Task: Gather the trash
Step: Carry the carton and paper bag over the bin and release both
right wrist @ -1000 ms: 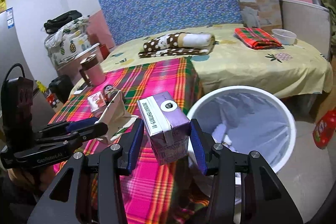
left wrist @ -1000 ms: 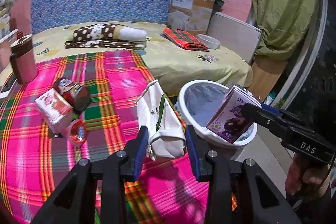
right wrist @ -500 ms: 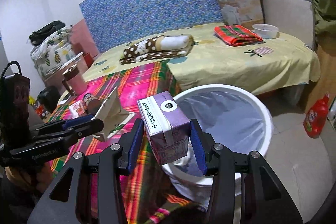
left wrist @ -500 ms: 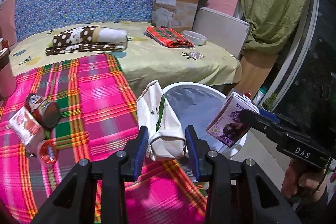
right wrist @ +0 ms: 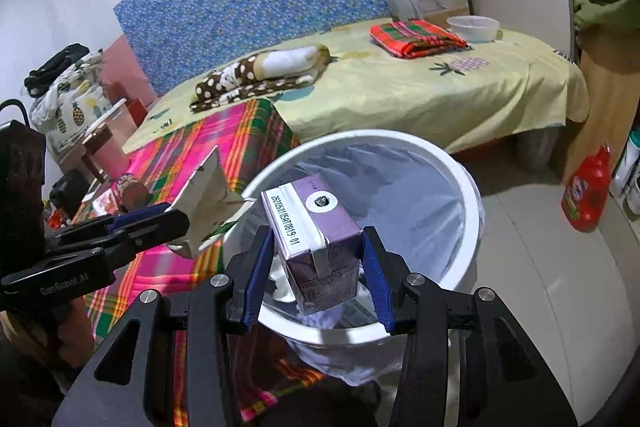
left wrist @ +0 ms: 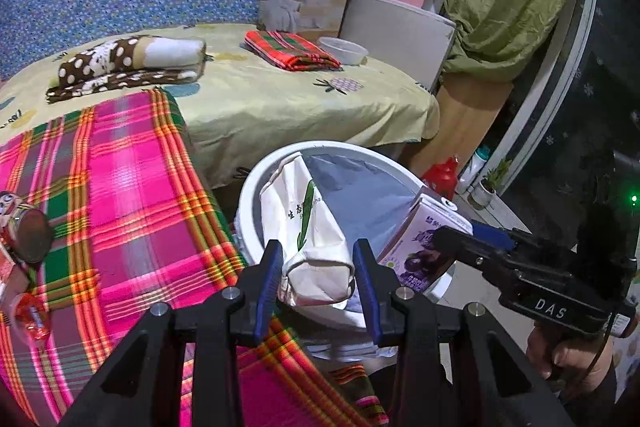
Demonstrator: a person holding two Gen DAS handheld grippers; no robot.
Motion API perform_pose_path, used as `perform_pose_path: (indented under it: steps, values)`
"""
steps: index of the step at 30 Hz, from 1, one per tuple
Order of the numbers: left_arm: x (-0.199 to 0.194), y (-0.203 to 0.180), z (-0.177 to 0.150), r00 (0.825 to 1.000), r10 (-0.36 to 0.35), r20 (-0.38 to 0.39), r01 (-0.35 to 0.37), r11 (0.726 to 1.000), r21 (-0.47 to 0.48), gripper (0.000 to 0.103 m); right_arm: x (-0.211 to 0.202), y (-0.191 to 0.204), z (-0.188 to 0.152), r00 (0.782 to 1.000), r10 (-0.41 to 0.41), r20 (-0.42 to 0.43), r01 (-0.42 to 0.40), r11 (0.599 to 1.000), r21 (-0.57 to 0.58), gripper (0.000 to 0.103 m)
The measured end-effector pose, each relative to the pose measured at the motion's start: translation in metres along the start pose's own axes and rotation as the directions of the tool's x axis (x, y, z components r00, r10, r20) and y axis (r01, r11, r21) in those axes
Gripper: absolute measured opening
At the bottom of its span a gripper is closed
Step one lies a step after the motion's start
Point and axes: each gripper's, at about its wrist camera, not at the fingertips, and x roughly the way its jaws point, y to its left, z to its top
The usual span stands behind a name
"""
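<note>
Both tongs grip trash over the bin (right wrist: 460,171), which stands on the floor at the worktop's edge: the left tongs (left wrist: 318,283) clamp a white bag (left wrist: 308,227), the right tongs (right wrist: 318,277) a purple carton (right wrist: 316,227). To finish well, bring each piece fully inside the rim before letting go, the bag especially, since it hangs near the worktop-side rim. A second ago both pieces were short of the bin, the bag above the plaid cloth (left wrist: 120,207); both have since shifted over the opening.
</note>
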Motion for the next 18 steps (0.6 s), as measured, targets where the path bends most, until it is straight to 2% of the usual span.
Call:
perform_pose_path:
  steps: [8, 12, 14, 16, 18]
  values:
    - [0.026, -0.01, -0.002, 0.998, -0.038, -0.049, 0.038, 0.999, 0.012, 0.038, 0.011, -0.014, -0.003, 0.998, -0.004, -0.059, 0.005, 1.0, 0.03, 0.047]
    - [0.036, -0.011, -0.005, 0.995, -0.057, -0.076, 0.058, 0.998, 0.015, 0.039, 0.011, -0.016, -0.003, 0.998, -0.014, -0.059, 0.016, 1.0, 0.023, 0.047]
    - [0.039, -0.01, -0.005, 0.994, -0.068, -0.082, 0.069, 0.998, 0.008, 0.039, 0.009, -0.015, -0.003, 0.999, -0.008, -0.054, 0.009, 1.0, 0.02, 0.05]
    - [0.039, -0.01, -0.005, 0.995, -0.068, -0.079, 0.069, 0.998, 0.006, 0.041, 0.007, -0.015, -0.003, 0.999, -0.004, -0.046, 0.005, 1.0, 0.015, 0.059]
    - [0.036, -0.01, -0.006, 0.995, -0.072, -0.068, 0.073, 0.997, 0.004, 0.045, 0.008, -0.015, -0.003, 0.999, -0.001, -0.042, 0.002, 1.0, 0.014, 0.06]
